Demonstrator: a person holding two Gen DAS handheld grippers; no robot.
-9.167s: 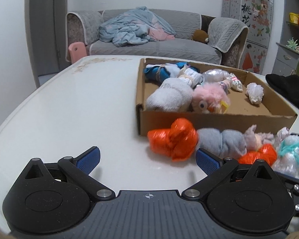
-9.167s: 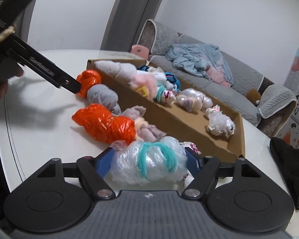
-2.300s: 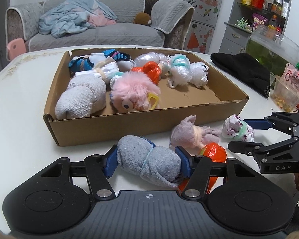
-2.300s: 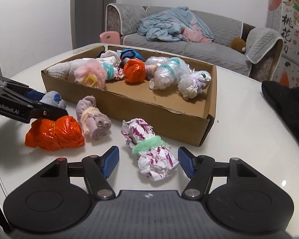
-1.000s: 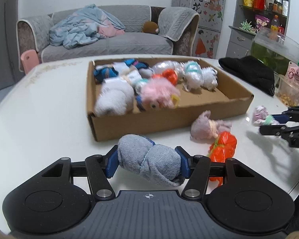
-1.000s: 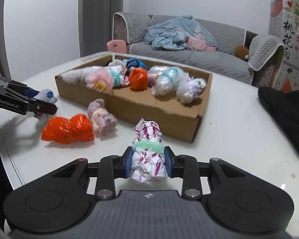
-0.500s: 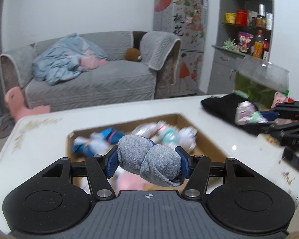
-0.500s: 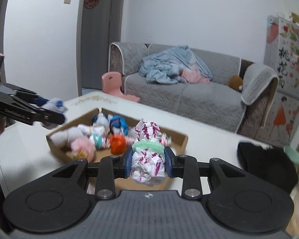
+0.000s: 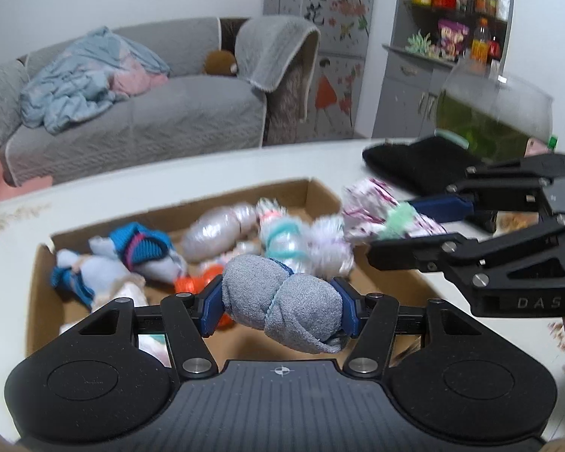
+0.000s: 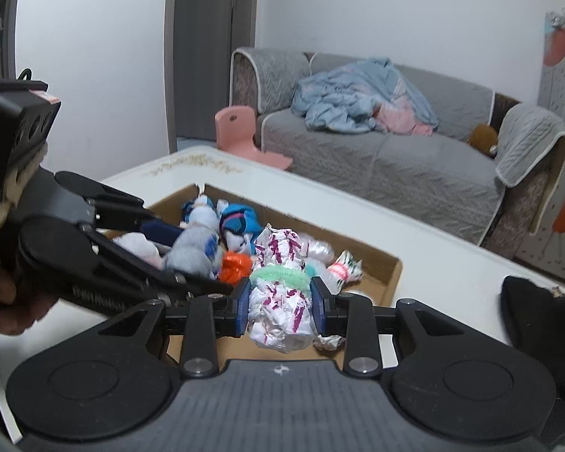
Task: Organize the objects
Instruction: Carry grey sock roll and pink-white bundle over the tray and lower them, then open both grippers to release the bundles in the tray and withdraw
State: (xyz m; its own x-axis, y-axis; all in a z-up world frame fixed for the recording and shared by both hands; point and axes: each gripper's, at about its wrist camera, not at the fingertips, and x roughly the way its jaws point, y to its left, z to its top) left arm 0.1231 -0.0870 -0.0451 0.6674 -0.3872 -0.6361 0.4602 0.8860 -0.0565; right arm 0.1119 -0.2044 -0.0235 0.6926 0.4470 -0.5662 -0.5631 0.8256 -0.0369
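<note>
Two bundles hang over the shallow cardboard box [image 9: 322, 194], not yet dropped among the many already inside. Left gripper [image 9: 280, 303] is clamped on a grey rolled sock bundle [image 9: 282, 303]; right gripper [image 10: 280, 307] is clamped on a white-and-magenta plastic bundle with a green band [image 10: 280, 301].

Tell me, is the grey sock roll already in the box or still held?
Still held: the left gripper clamps the grey sock roll above the cardboard box.

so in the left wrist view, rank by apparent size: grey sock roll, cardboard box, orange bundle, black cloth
1. cardboard box
2. black cloth and grey sock roll: look alike; the roll sits nearest the camera, so unsure
3. orange bundle, mostly hidden
</note>
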